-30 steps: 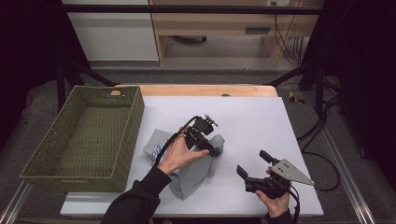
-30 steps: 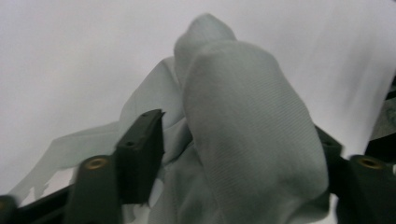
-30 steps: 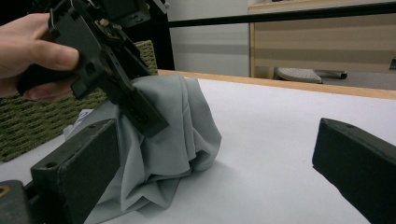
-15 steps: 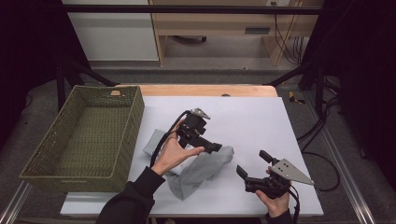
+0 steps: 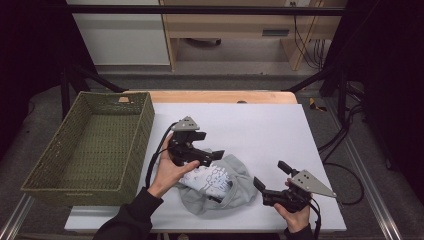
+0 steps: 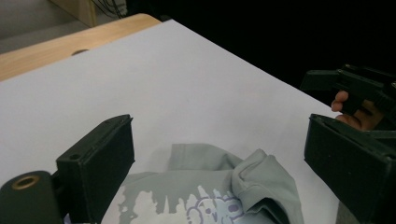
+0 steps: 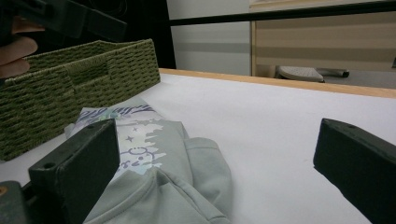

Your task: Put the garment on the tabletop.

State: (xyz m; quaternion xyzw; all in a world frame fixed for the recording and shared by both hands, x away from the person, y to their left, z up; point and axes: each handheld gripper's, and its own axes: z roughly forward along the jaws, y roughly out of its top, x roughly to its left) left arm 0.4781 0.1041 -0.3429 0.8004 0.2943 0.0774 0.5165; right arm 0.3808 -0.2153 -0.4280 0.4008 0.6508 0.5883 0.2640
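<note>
Above the grey garment [image 5: 215,185] near the table's [image 5: 260,130] front edge, my left tool [image 5: 212,156] has just spread apart, dropping the fold; my right tool [image 5: 272,175] waits apart, empty, just right of it.

Desk [image 5: 260,125]: white top with a wooden far edge.
Floor [image 5: 235,82]: grey.
Far side: white cabinet [image 5: 120,32], light wooden furniture [image 5: 240,30], dangling cables [image 5: 307,30].
Sides: dark, black frame bars [image 5: 200,9].
</note>
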